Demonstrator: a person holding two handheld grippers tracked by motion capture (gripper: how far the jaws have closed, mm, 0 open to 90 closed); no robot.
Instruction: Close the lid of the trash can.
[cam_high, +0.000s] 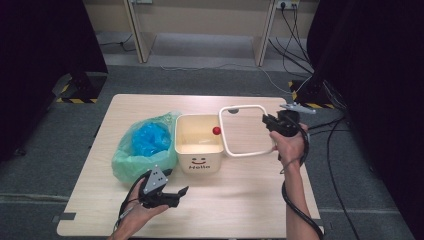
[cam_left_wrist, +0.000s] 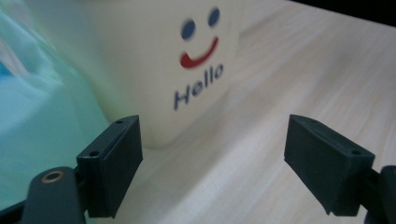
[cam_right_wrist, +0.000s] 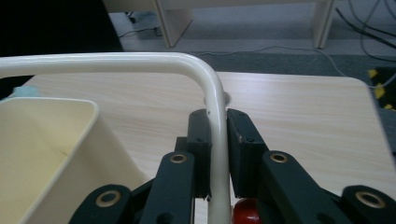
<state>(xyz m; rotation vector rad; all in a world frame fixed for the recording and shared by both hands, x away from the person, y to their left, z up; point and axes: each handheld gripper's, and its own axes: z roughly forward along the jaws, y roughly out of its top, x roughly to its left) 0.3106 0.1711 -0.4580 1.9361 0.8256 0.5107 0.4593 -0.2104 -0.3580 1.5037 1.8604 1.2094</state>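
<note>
One bin (cam_high: 199, 150); one frame (cam_high: 245, 131); one bag (cam_high: 142, 145)

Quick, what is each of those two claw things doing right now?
Left gripper: open, holding nothing.
Right gripper: closed on the white frame.

Tabletop (cam_high: 250, 200): light wood grain, rounded corners, standing on grey carpet. Two things sit directly on it. First, a cream bin (cam_high: 199, 145), square and open-topped, roughly centre, with a smiley face and "Hello" printed on the near wall. Second, a green plastic bag (cam_high: 142, 150), crumpled, with something blue inside, just left of the bin and pressed against its side. A small grey round spot (cam_high: 233, 111) shows on the surface near the far edge, right of the bin; can't tell what it is. Near-edge strip and right side are bare wood.
</note>
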